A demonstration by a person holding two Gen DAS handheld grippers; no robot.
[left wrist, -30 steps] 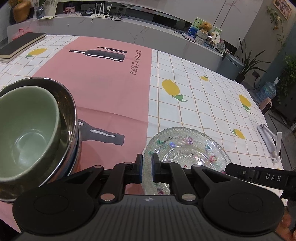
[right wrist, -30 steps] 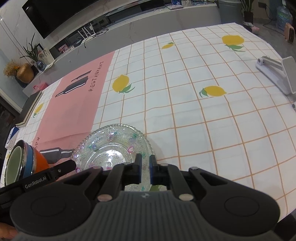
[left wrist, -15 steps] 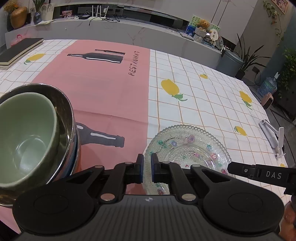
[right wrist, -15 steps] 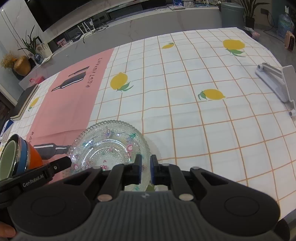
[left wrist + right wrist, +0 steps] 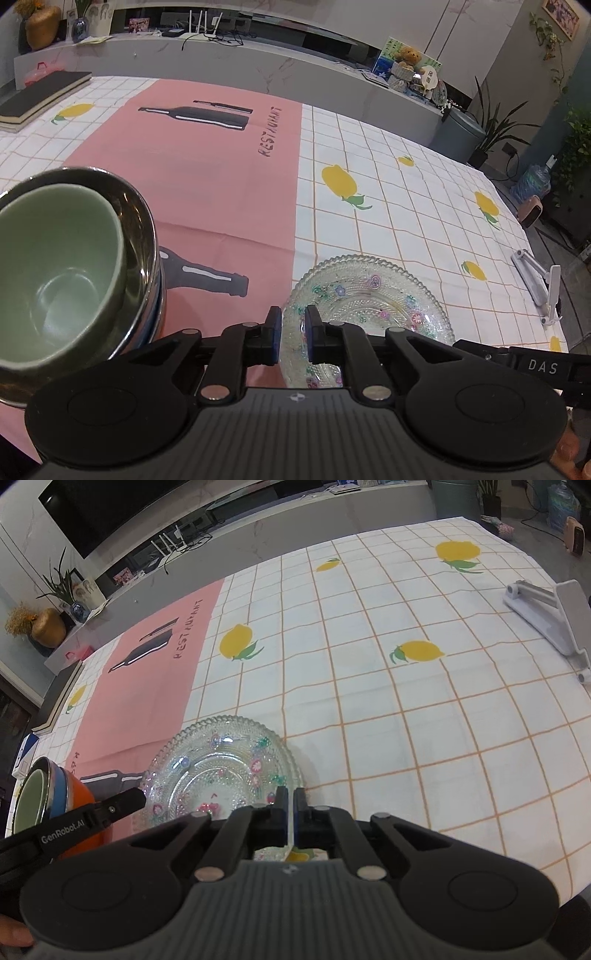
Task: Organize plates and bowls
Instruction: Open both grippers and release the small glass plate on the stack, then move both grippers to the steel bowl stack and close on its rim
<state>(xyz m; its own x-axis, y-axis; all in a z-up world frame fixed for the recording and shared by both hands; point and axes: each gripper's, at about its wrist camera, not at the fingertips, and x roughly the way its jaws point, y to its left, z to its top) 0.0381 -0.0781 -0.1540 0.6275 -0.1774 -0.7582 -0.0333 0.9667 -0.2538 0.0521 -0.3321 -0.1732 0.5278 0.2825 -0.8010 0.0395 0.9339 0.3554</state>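
Note:
A clear patterned glass plate [image 5: 373, 302] [image 5: 221, 771] sits on the tablecloth. My left gripper [image 5: 292, 334] has its jaws on either side of the plate's left rim with a gap showing. My right gripper [image 5: 291, 805] is shut on the plate's right rim. To the left is a stack of bowls: a green bowl [image 5: 55, 273] inside a steel bowl [image 5: 142, 236], over blue and orange bowls [image 5: 79, 797].
A white phone stand [image 5: 546, 609] [image 5: 535, 280] lies at the table's right edge. Dark books [image 5: 40, 98] lie at the far left corner. A counter with clutter runs behind the table.
The left gripper's jaws have spread a little around the plate rim. Both views have pulled back and up slightly; the plate stays held by the right gripper.

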